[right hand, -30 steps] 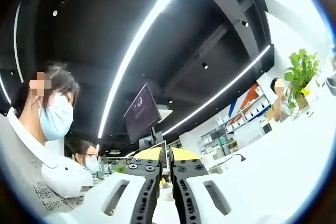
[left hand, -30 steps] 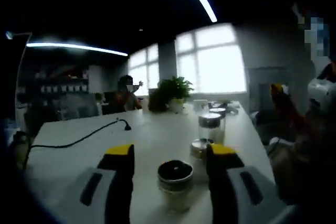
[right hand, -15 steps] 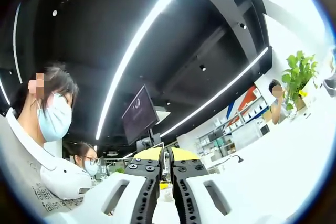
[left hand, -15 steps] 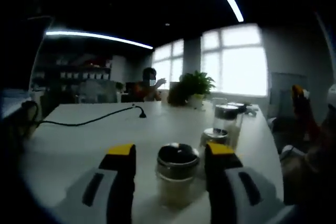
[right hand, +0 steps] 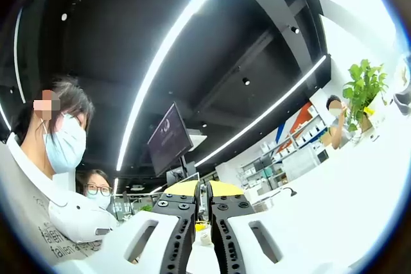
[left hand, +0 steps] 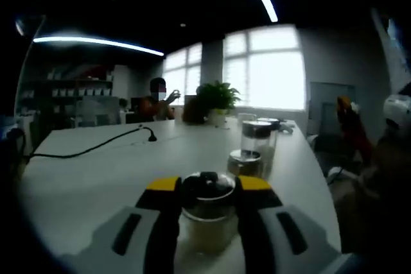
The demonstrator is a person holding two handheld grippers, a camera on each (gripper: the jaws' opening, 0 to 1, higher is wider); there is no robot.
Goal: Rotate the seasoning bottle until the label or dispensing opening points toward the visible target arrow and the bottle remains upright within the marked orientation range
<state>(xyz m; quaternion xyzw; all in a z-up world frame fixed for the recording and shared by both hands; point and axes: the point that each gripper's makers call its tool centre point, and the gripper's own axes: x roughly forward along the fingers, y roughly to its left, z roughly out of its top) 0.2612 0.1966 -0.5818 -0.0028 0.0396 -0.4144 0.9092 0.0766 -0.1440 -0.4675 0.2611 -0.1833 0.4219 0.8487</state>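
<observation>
Seasoning bottle clamped between the left gripper's jaws

Cable comes first at the left of the left gripper view: a thin black power cable [left hand: 90,149] snakes across the wide white table [left hand: 77,184]. At bottom centre, the left gripper [left hand: 208,185], grey with yellow tips, has its two jaws pressed against the sides of a clear glass seasoning bottle with a dark round cap [left hand: 207,213]. The bottle stands upright on the table and holds a pale filling. Just beyond it, slightly right, sits a short glass jar with a metal lid [left hand: 244,162], and behind that a taller glass jar with a dark lid [left hand: 256,138]. A green potted plant [left hand: 217,101] stands at the table's far end before bright windows.

In the right gripper view, a person in a light blue face mask [right hand: 58,152] is at the left. The right gripper [right hand: 203,192], black and white with yellow tips, points up toward the dark ceiling, jaws drawn together with nothing between them.
</observation>
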